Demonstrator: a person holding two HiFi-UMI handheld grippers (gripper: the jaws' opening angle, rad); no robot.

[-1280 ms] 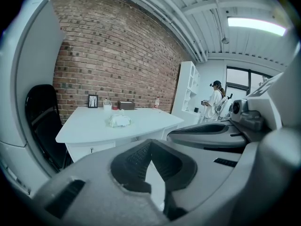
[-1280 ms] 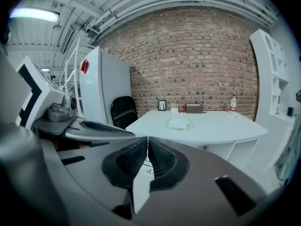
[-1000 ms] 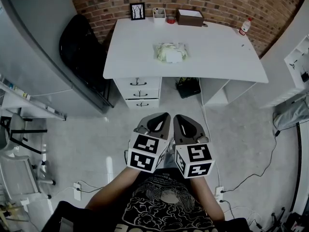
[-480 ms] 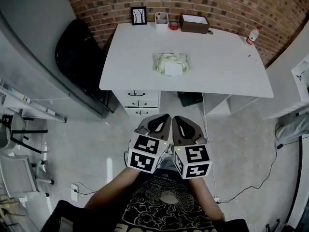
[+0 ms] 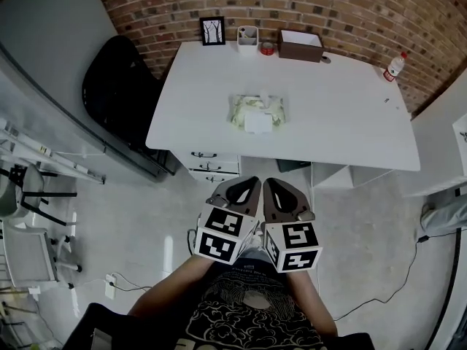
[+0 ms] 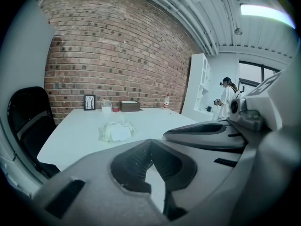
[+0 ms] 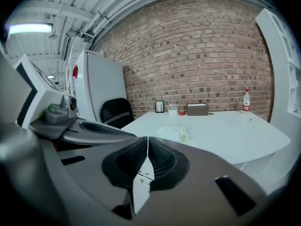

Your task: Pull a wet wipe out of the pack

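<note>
Pack is lying on the tabletop, well ahead of the left hand-held gripper and right hand-held gripper, both sitting closed and empty; approaching squarely, opening one beforehand, seems wise.

Desk holds 1 wipe pack, 1 frame, 1 box, 1 bottle.

No words can be read: the print on the wipe pack and on the bottle is too small.
</note>
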